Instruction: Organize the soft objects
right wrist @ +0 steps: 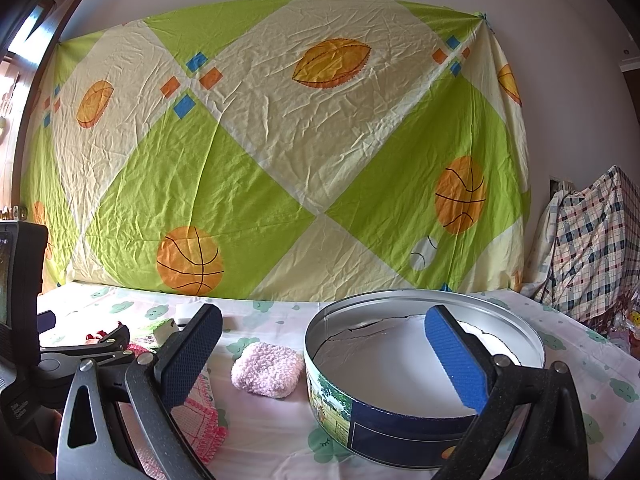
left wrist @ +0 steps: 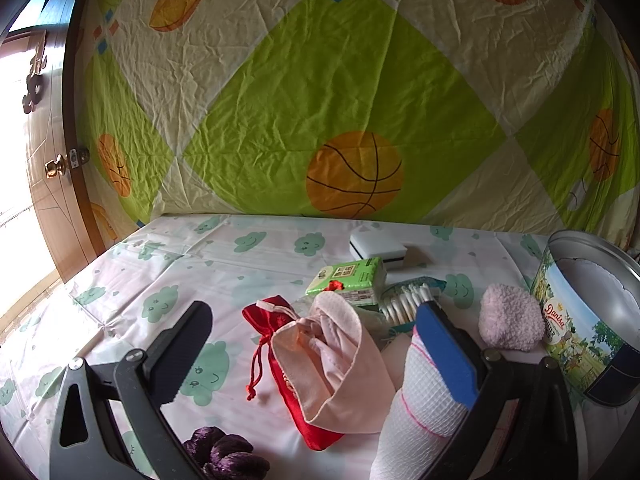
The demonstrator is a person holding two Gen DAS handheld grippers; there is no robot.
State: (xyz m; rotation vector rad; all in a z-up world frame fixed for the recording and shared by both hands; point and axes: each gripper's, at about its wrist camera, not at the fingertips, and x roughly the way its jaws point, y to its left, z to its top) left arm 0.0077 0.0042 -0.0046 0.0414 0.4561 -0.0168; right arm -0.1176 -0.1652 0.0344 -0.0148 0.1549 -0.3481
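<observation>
While hung across the back wall, sports-print sheet [right wrist: 280, 152] fills most of both views. Below it, worktop [left wrist: 240, 256] draped in cloud-print cloth. Round cookie tin [right wrist: 400, 432] open, lid off, white liner inside, standing at worktop's right end.

Right claw [right wrist: 328, 360] level and low, pointing at the wall; fingers spread wide, gripping nothing. Blue pad over the tin's interior, black pad over the cloth left of the tin. Fluffy pink puff [right wrist: 267, 369] lying just beside the tin's left wall, between those fingers in view, untouched.

Left claw [left wrist: 320, 360] also low and roughly level, angled toward the soft pile; fingers wide apart, empty. Between them: pale pink cloth [left wrist: 340, 364] draped over red satin drawstring pouch [left wrist: 288, 384]. White mesh roll with pink stripes [left wrist: 420, 400] touching or just under the blue pad — cannot tell which. Purple knotted fabric [left wrist: 228, 456] at the bottom edge. Behind the pile: green tissue pack [left wrist: 352, 278], cotton swabs [left wrist: 408, 300], white box [left wrist: 378, 246].
</observation>
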